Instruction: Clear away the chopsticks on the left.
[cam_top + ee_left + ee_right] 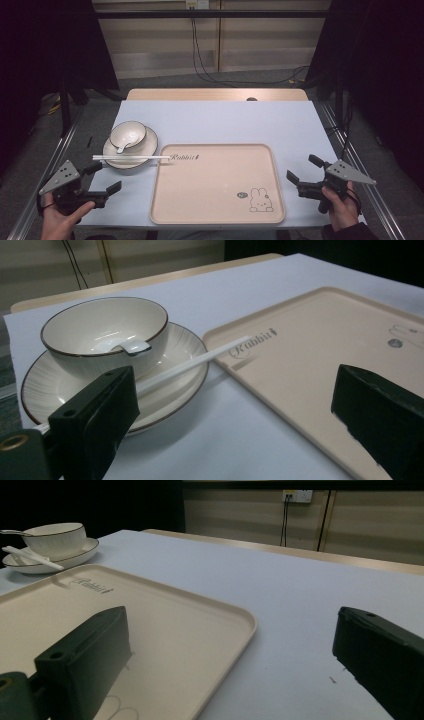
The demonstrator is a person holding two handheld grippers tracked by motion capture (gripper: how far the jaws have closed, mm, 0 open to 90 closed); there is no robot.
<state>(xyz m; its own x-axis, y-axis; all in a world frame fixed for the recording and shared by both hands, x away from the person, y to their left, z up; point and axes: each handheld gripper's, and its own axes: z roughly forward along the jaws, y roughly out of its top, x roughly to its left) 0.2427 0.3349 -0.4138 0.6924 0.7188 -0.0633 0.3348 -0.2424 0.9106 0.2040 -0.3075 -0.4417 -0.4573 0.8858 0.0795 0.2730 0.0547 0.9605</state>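
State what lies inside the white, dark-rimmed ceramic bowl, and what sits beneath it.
Inside the white, dark-rimmed ceramic bowl rests a white ceramic spoon. Beneath it sits a white ribbed saucer, with white chopsticks across its rim. The saucer's centre is hidden beneath the bowl.

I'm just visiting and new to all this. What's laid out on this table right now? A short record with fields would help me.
surface: table under a pale blue cover
tray: beige tray, printed with a rabbit, nothing on it
plate: white plate left of the tray
bowl: bowl standing on the plate
spoon: white spoon resting inside the bowl
chopsticks: white chopsticks lying across the plate, tips over the tray's corner
left gripper: left gripper open, holding nothing, near the plate
right gripper: right gripper open, holding nothing, right of the tray
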